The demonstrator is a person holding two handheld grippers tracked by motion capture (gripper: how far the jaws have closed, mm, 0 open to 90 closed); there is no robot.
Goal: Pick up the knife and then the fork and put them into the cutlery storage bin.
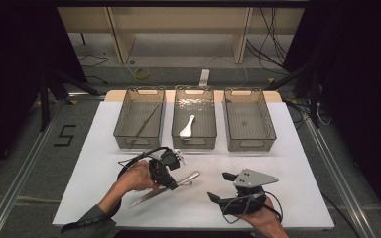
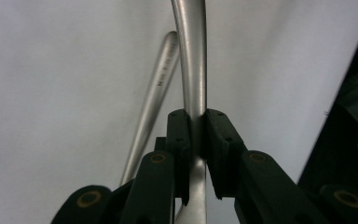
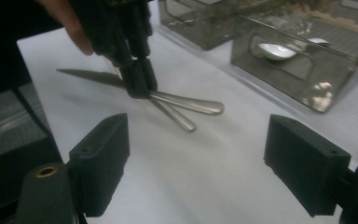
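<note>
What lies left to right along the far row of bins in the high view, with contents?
Left bin holding a thin metal utensil → middle bin holding a white spoon → right bin, nothing seen inside.

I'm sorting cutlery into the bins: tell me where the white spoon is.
In the high view the white spoon lies inside the middle bin of the three at the table's far side, beyond the left gripper.
</note>
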